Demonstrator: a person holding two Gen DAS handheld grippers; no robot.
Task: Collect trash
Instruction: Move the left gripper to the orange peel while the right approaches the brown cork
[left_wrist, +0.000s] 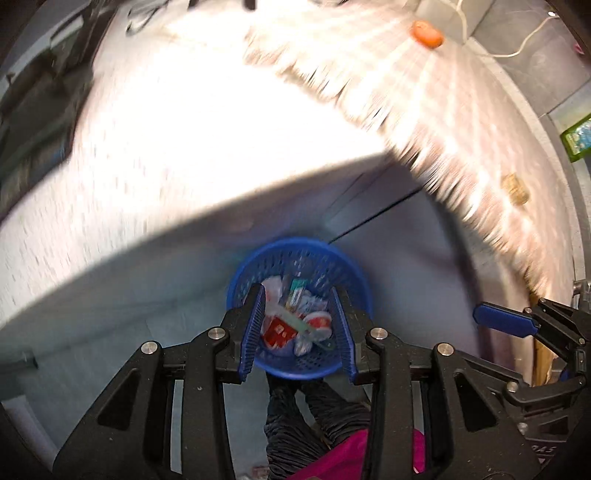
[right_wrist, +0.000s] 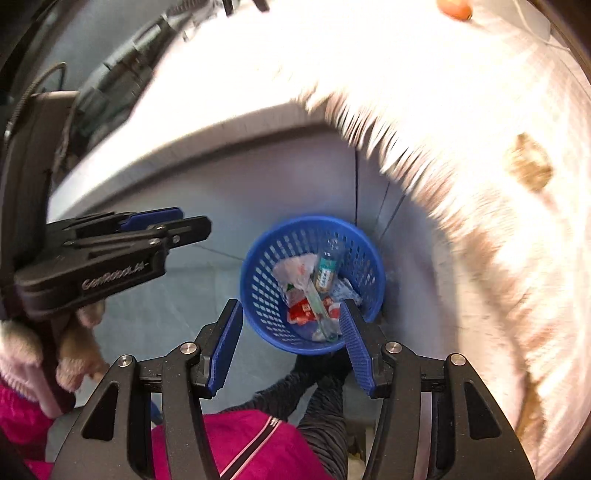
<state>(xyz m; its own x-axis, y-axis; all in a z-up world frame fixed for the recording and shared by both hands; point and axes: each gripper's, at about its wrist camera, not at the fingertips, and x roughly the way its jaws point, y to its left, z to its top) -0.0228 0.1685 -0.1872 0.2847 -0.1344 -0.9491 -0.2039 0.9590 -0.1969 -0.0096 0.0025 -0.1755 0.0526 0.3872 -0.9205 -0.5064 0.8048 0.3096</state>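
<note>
A blue mesh basket (left_wrist: 295, 244) (right_wrist: 264, 258) stands on the grey floor far below both grippers. It holds red wrappers (right_wrist: 301, 309), crumpled white plastic (right_wrist: 293, 271) and a small bottle with a teal label (right_wrist: 325, 271). My left gripper (left_wrist: 298, 291) hangs over it, jaws partly open, nothing between the blue pads. My right gripper (right_wrist: 290, 304) is also open and empty above the basket's near rim. Each gripper shows in the other's view: the right gripper's blue finger (left_wrist: 504, 320) at the right edge, the left gripper's fingers (right_wrist: 166, 225) at the left.
A table under a white cloth (left_wrist: 221, 110) (right_wrist: 424, 92) curves around the basket. On it lie an orange object (left_wrist: 426, 34) (right_wrist: 454, 7) and a brown crumpled piece (left_wrist: 514, 189) (right_wrist: 530, 166). A green packet (left_wrist: 578, 138) sits at the right. The person's dark legs (right_wrist: 325, 398) and pink jacket (right_wrist: 240, 443) are below.
</note>
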